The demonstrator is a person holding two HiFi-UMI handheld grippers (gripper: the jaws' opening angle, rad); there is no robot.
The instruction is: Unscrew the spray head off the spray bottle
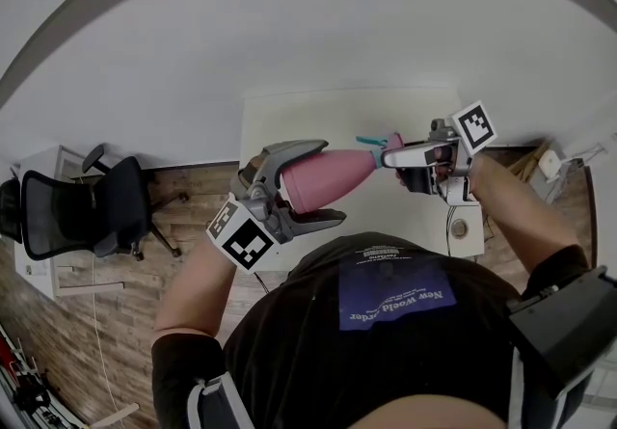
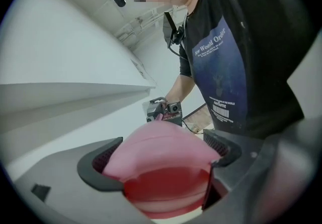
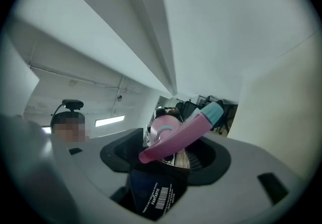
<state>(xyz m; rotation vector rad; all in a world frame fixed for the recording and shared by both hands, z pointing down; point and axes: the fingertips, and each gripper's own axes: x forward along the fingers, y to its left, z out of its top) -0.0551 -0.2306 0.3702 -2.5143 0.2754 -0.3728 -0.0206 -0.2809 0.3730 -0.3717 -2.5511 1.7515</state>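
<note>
Between the left gripper's [image 1: 331, 179] clenched jaws sits the bottle [image 1: 313, 181]; ahead, the right gripper [image 1: 390, 157], unclenched, straddles its head [image 1: 381, 141], both over the table [image 1: 289, 119], inside its edges.

So it's a plain white table [image 1: 318, 123], back edge pushed up against the white wall. Near the front right corner of the tabletop there's a small round thing [image 1: 460, 227], can't tell what exactly. The table stands on wood-plank floor [image 1: 193, 215], black office chair [image 1: 87, 210] off its left edge.
</note>
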